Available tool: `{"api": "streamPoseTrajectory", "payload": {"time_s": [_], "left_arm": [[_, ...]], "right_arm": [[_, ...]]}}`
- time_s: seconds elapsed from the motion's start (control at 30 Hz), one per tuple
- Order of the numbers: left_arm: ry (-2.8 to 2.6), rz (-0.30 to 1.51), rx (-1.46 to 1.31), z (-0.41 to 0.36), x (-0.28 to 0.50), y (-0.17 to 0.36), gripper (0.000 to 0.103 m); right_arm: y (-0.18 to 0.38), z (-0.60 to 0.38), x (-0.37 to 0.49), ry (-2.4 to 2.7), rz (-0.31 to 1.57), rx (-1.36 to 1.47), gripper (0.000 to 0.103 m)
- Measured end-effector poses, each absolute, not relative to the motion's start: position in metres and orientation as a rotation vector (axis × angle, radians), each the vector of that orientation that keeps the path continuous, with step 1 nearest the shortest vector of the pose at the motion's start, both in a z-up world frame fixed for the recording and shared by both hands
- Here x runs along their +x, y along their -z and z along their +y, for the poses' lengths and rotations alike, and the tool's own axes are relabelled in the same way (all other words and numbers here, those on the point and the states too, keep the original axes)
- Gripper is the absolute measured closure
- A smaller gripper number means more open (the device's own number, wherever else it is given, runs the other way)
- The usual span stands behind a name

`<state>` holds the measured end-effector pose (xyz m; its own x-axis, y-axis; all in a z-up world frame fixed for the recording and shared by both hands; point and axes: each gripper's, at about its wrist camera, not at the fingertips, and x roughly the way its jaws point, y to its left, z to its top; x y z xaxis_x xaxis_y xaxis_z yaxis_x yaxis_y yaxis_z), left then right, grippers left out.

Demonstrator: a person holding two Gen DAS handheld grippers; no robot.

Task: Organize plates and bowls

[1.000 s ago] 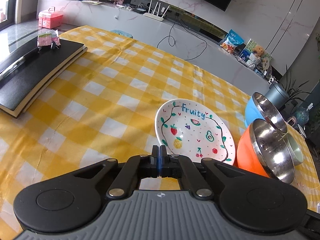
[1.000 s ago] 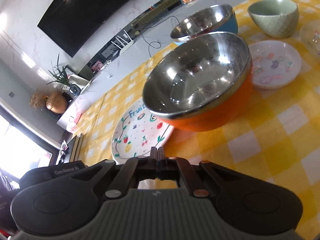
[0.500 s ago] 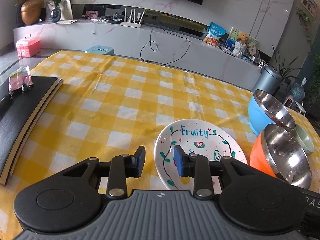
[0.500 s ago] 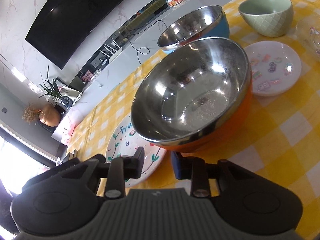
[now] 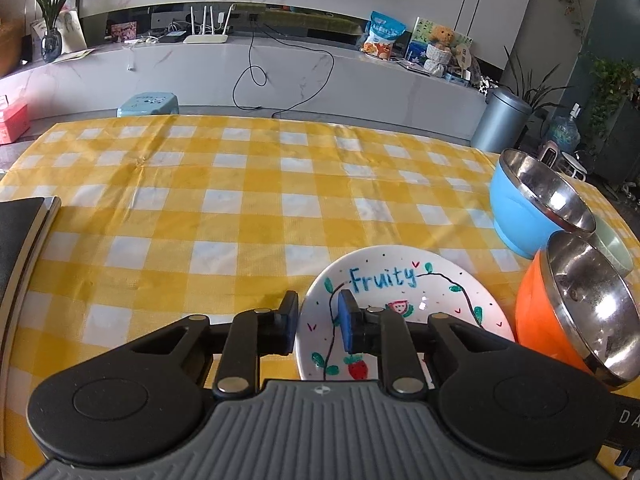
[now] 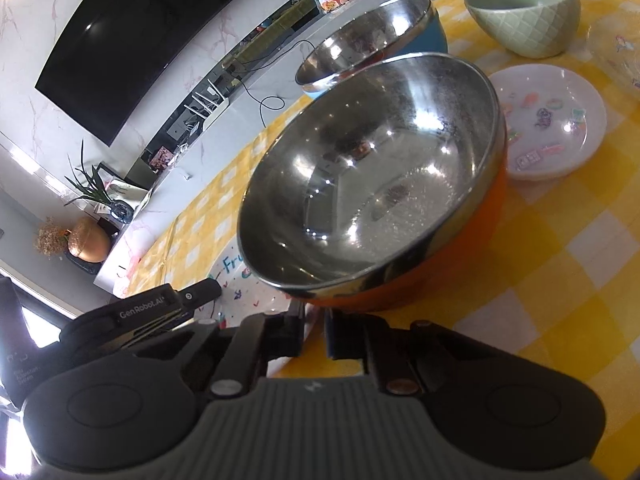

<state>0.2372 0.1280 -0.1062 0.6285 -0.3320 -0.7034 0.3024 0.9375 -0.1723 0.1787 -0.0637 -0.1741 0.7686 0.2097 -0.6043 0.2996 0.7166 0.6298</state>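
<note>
The white "Fruity" plate (image 5: 400, 292) lies on the yellow checked cloth (image 5: 240, 220). My left gripper (image 5: 318, 322) hovers at its left rim, jaws closing. The rim runs through the gap and the pads do not press on it. To the right stand an orange steel-lined bowl (image 5: 536, 320), a blue one (image 5: 516, 208) and a green bowl (image 5: 612, 244). My right gripper (image 6: 314, 330) sits just below the orange bowl's (image 6: 400, 184) near wall, jaws closing to a narrow gap with nothing gripped. Behind it are the blue bowl (image 6: 360, 48), the green bowl (image 6: 528, 16) and a small stickered plate (image 6: 552, 120).
A black notebook (image 5: 20, 248) lies at the table's left edge. Beyond the far edge stand a light blue stool (image 5: 148, 104) and a grey bin (image 5: 504, 124). The left gripper's black housing (image 6: 140, 312) is close on the right gripper's left.
Both grippers went from shut to wide, then narrowed. The left one rolled level and slid along the plate's left rim. The right one drew closer to the orange bowl.
</note>
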Motion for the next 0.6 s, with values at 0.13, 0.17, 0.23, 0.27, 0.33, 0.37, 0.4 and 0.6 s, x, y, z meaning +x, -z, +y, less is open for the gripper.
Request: {"api": "streamPoseTrajectory", "payload": {"time_s": [0.13,0.17,0.23,0.27,0.33,0.37,0.4,0.6], "left_arm": [[0.351,0.822,-0.015,0.130,0.228,0.102,0.086],[0.346,0.827,-0.015,0.131,0.223,0.101,0.087],[0.333,0.843,-0.033,0.136,0.212,0.100,0.087],[0.324,0.846,-0.044,0.138,0.204,0.099,0.088],[0.305,0.856,-0.089,0.145,0.186,0.098,0.088],[0.298,0.863,-0.116,0.148,0.177,0.098,0.089],[0.290,0.870,-0.147,0.151,0.167,0.098,0.091],[0.270,0.856,-0.242,0.155,0.129,0.102,0.094]], "right_arm": [[0.174,-0.067,0.179,0.046,0.714,0.776,0.096],[0.174,-0.070,0.177,0.041,0.718,0.780,0.096],[0.173,-0.072,0.173,0.024,0.723,0.768,0.096],[0.172,-0.075,0.170,0.014,0.727,0.762,0.096],[0.169,-0.077,0.161,-0.006,0.740,0.753,0.096],[0.168,-0.079,0.157,-0.015,0.746,0.744,0.097],[0.166,-0.081,0.152,-0.023,0.753,0.727,0.097],[0.168,-0.094,0.131,-0.030,0.783,0.675,0.097]]}}
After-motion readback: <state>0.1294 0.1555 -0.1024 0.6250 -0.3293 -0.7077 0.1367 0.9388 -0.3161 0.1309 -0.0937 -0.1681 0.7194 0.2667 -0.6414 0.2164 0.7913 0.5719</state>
